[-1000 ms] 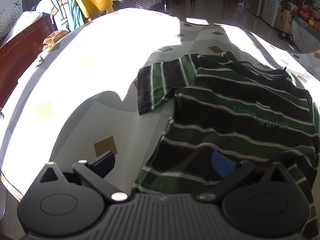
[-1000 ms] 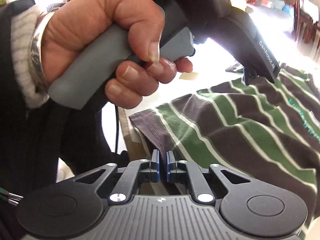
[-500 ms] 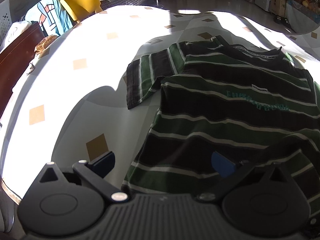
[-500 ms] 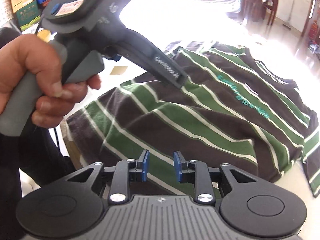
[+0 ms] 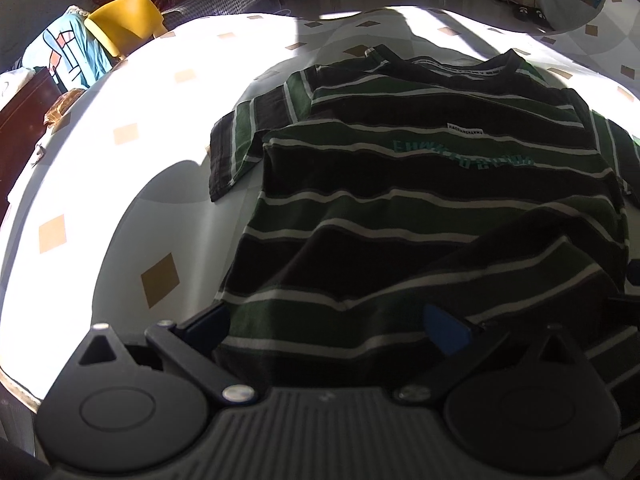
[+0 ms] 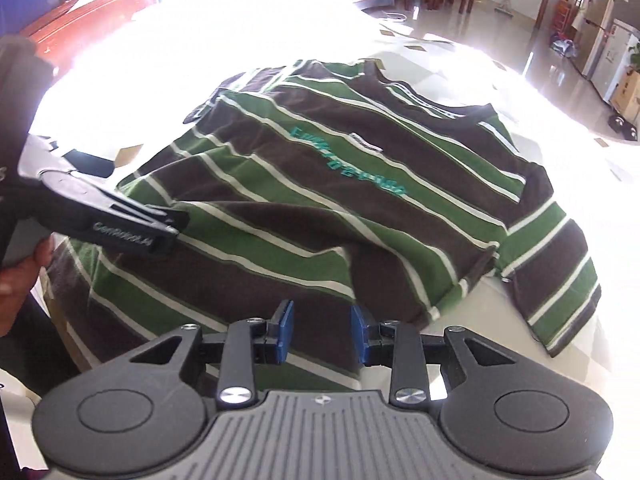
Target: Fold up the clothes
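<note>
Right wrist view showed the striped T-shirt (image 6: 320, 200) lying collar-away ahead of the right tool (image 6: 322, 334), whose jaws were opening, unclamped, over its hem.

Right hand-held gripper (image 6: 322, 334) opening above striped shirt (image 6: 320, 184).

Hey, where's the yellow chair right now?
In the left wrist view, the yellow chair sits at the upper left, past the table's far edge, beside a blue patterned cloth.
</note>
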